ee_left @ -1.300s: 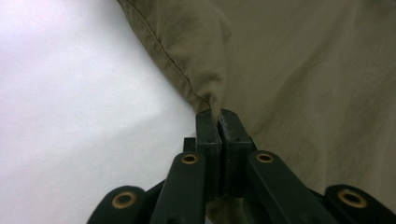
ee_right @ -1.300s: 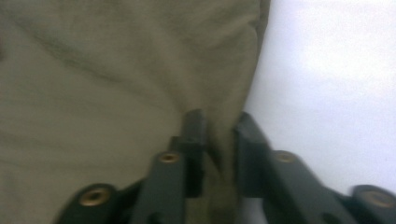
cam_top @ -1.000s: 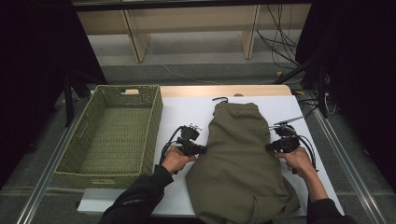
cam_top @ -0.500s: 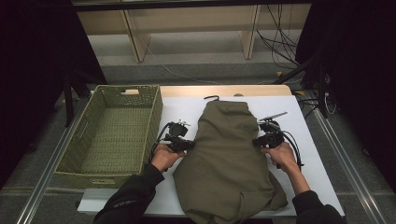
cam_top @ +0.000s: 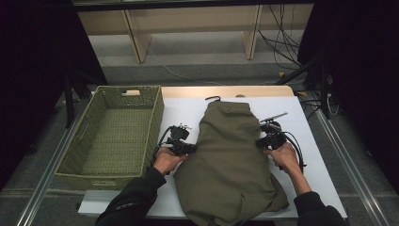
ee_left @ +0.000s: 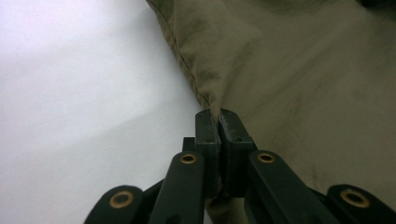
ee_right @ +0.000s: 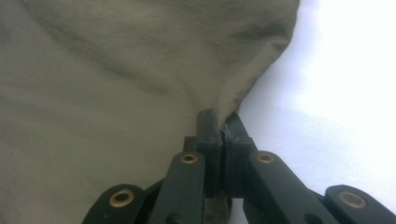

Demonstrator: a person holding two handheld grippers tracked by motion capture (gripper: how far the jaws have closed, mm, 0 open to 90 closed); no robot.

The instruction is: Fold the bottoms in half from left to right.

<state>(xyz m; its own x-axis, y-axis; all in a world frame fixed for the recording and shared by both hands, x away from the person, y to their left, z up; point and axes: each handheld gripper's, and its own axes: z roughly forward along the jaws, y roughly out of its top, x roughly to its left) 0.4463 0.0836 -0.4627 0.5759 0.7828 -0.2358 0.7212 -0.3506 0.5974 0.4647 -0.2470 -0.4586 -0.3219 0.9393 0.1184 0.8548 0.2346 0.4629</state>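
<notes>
An olive-green garment (cam_top: 230, 160) lies lengthwise on the white table top (cam_top: 183, 113), its lower end hanging over the near edge. My left gripper (cam_top: 187, 148) is shut on the left hem, and in the left gripper view the jaws (ee_left: 218, 115) pinch a fold of the cloth (ee_left: 303, 70). Those jaws have just been opening slightly, with the cloth still between them. My right gripper (cam_top: 261, 141) is shut on the right hem, and the right gripper view shows its jaw tips (ee_right: 219, 120) clamped on the cloth edge (ee_right: 116, 70).
A woven green basket (cam_top: 154, 125) stands empty at the left of the table, close to my left hand. Cables trail over the table's far right corner (cam_top: 301, 101). Metal rails (cam_top: 343, 160) run along both sides.
Both grippers and the garment have shifted a little to the left, the right gripper moving more, so the cloth between them has narrowed. Both grips hold.
</notes>
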